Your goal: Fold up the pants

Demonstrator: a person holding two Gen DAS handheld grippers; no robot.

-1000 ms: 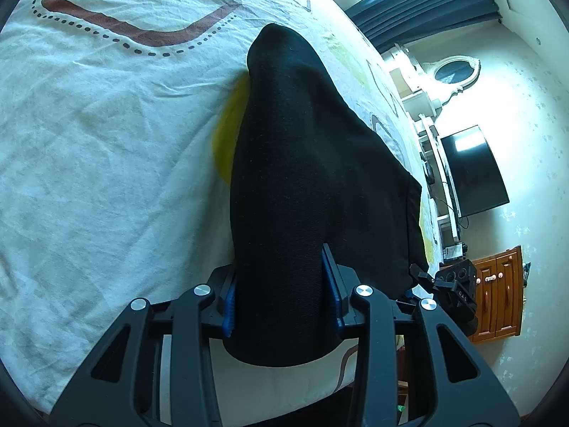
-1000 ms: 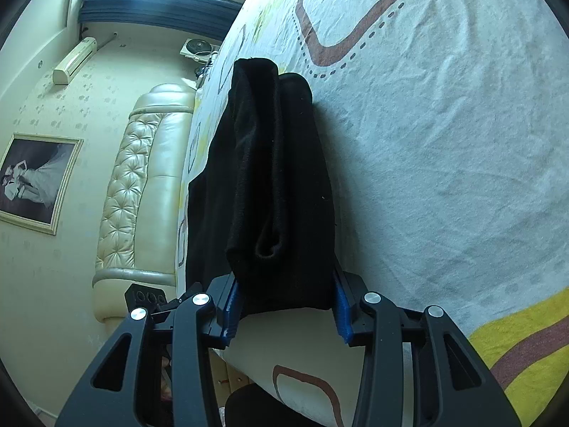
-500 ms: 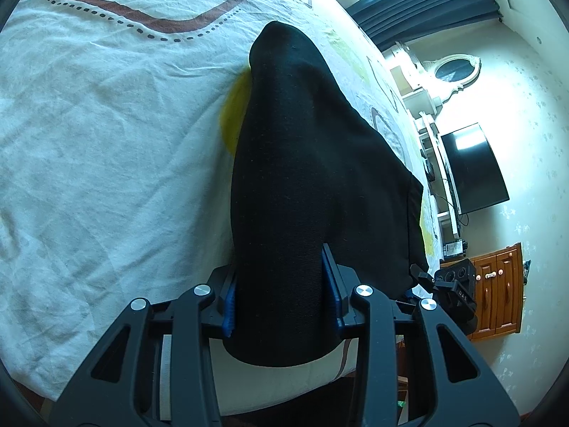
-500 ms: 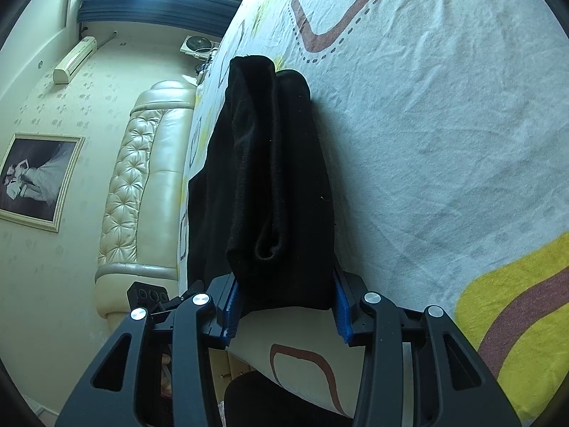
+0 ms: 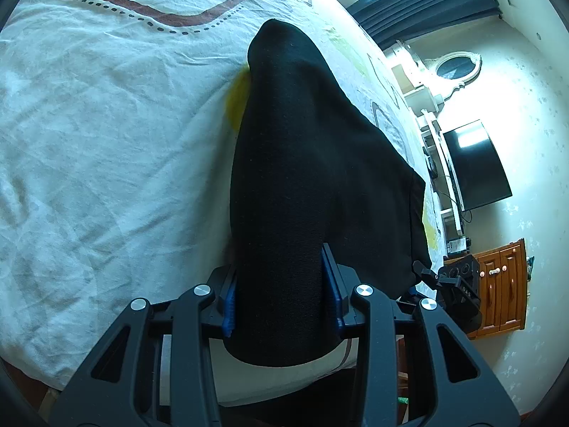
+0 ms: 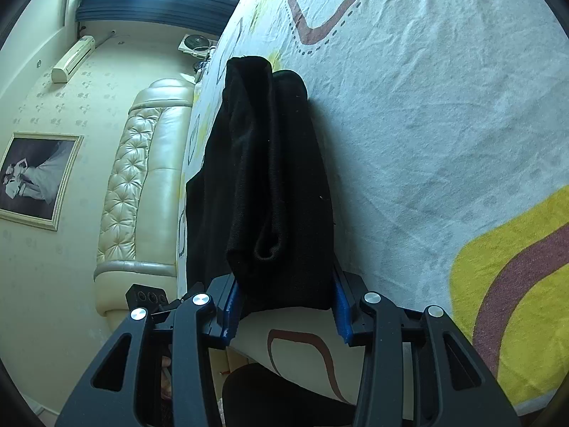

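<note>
The black pants [image 5: 291,163] lie folded on the bed, stretched away from me. My left gripper [image 5: 281,295] is shut on the near end of the pants, cloth bulging between its blue pads. My right gripper [image 6: 284,302] is shut on the other near corner of the black pants [image 6: 270,178], where several layers and a hem opening show. The right gripper also shows at the lower right of the left wrist view [image 5: 458,291], and the left gripper at the lower left of the right wrist view [image 6: 149,297].
The bed sheet [image 5: 106,142] is white with brown and yellow shapes and is wrinkled. A cream tufted headboard [image 6: 142,178] stands on one side. A TV [image 5: 476,167] and a wooden cabinet [image 5: 505,284] stand past the other side. The bed's near edge is just below both grippers.
Both grippers have drawn back a little toward the bed's near edge with the pants held. The grip on the cloth is unchanged.
</note>
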